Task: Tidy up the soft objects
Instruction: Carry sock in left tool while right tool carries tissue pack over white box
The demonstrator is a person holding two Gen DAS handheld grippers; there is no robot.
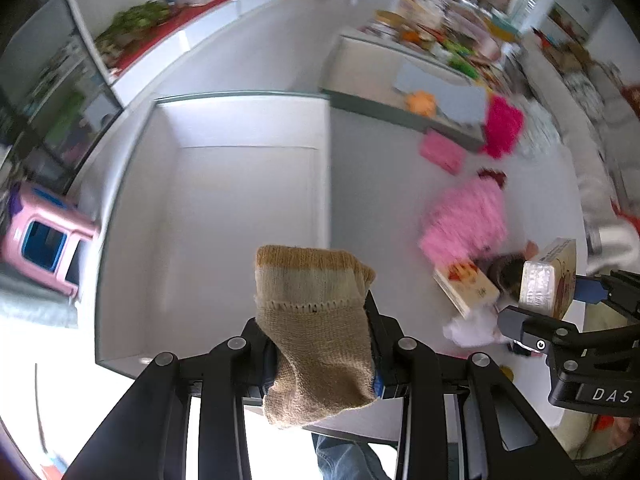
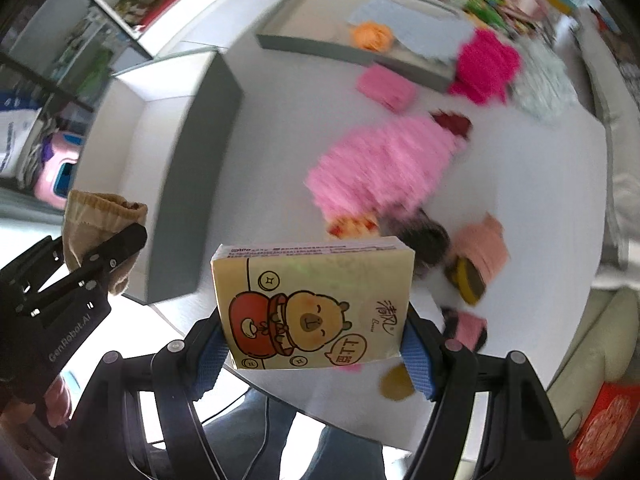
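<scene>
My left gripper [image 1: 316, 316] is shut on a tan knitted sock [image 1: 316, 280], which hangs above the near end of a tall grey bin with white inner walls [image 1: 240, 128]. In the right wrist view the same sock [image 2: 100, 216] shows at the left edge beside the bin's grey wall [image 2: 192, 184]. My right gripper [image 2: 314, 344] is shut on a yellow tissue pack [image 2: 312, 300] printed with a cartoon bear, held above the white table. That tissue pack [image 1: 548, 280] also appears at the right of the left wrist view.
A low grey tray [image 2: 320, 46] at the back holds an orange soft thing [image 2: 370, 36] and a blue-grey cloth. On the table lie a pink fluffy piece [image 2: 384, 160], a magenta one [image 2: 486, 64], a pink sponge [image 2: 386, 88], a peach item [image 2: 482, 250] and another tissue pack [image 1: 466, 284].
</scene>
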